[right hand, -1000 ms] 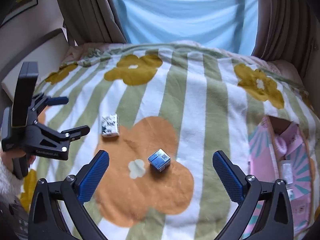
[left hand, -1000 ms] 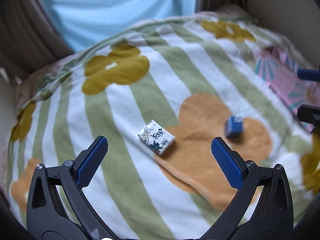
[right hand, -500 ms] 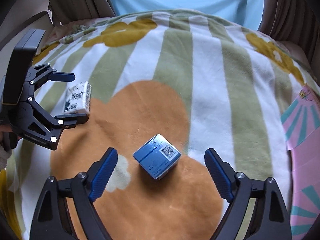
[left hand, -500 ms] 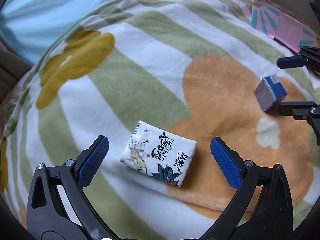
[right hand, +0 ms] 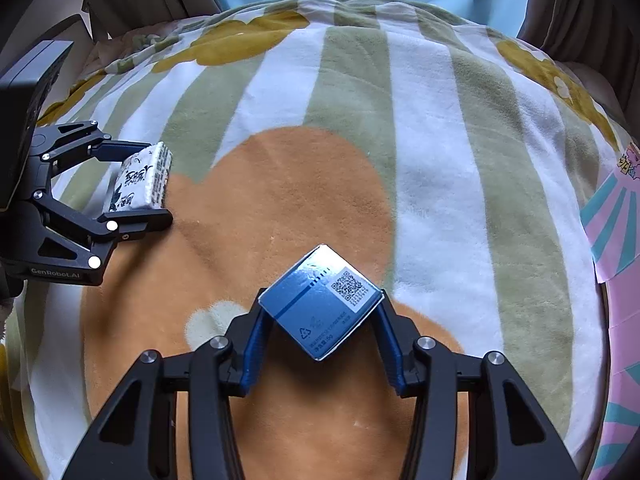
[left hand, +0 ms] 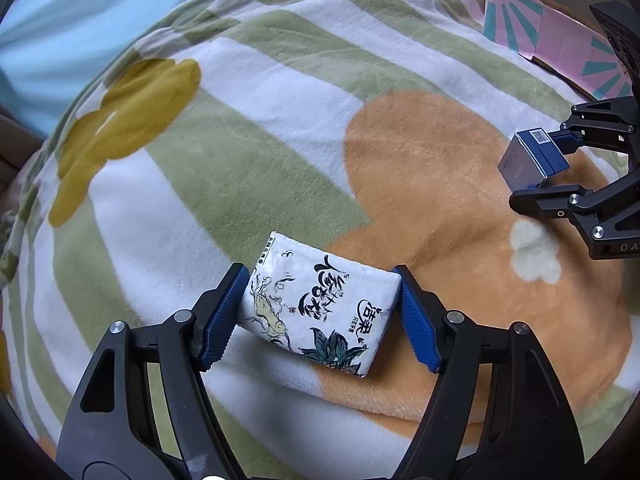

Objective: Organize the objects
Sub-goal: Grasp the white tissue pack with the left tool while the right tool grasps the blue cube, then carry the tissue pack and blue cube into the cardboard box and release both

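**Both grabs are landing, and the pink box is off to your right**

You're holding the left gripper (left hand: 320, 312) with its blue pads closing in on the short ends of the white printed soft tissue pack (left hand: 320, 304). Its jaws have just been closing, and both pads are pressing the pack's sides now, so its long axis is running straight across from pad to pad. The pack is sitting on the striped, flower-patterned fleece blanket (left hand: 248, 152), right on the left edge of the big orange flower.

Your right gripper (right hand: 320, 320) is doing the same thing, jaws just closed down on the small blue cardboard box with the QR label (right hand: 322, 304). It's pinching that one corner to corner, so the box is sitting diamond-wise between the pads, near the middle of the orange flower.

What matters for the next bit, I'd guess: the pink and teal sunburst-patterned cardboard box (right hand: 612, 232) is lying at the right edge of the blanket. Your right hand is clearly nearer to it, and the left one is carrying its pack from well across the blanket.
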`<state>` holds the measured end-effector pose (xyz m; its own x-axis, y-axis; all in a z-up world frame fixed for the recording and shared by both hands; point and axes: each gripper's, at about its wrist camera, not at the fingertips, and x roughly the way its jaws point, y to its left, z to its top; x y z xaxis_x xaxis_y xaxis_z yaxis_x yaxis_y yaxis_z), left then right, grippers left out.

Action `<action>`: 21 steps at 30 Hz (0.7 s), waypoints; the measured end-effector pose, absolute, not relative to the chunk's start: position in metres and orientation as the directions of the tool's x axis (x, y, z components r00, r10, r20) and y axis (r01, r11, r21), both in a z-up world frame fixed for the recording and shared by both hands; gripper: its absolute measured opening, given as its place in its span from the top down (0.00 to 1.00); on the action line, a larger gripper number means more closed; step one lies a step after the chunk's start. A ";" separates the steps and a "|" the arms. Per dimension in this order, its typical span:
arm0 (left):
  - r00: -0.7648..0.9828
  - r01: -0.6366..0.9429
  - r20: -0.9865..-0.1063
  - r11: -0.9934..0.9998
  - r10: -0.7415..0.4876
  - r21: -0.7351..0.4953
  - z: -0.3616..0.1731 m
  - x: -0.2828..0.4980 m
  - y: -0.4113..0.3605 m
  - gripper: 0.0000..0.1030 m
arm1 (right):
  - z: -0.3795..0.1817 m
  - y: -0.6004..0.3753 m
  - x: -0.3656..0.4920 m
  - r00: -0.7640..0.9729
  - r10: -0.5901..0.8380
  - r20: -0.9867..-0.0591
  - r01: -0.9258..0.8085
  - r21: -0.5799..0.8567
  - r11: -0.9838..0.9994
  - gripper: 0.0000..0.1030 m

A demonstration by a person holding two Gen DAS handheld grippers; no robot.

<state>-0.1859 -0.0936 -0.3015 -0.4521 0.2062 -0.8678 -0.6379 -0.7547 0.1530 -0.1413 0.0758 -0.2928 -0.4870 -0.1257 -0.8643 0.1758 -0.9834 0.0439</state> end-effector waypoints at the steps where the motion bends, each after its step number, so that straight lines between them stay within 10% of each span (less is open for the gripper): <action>1: -0.452 -0.637 -0.868 -0.756 0.206 0.152 -0.301 -0.186 -0.093 0.32 | -0.292 0.076 -0.141 -0.485 -0.124 -0.866 0.174 0.043 -0.984 0.56; 21: -0.541 -0.443 -0.817 -0.893 0.200 0.074 -0.145 -0.142 -0.080 0.32 | -0.129 0.103 -0.117 -0.572 -0.131 -0.809 0.161 0.045 -0.986 0.57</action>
<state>-0.1425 -0.0797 -0.1448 -0.5410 0.2004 -0.8168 -0.4430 -0.8934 0.0742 -0.1170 0.1032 -0.1286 -0.5724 -0.1307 -0.8095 0.1614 -0.9859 0.0451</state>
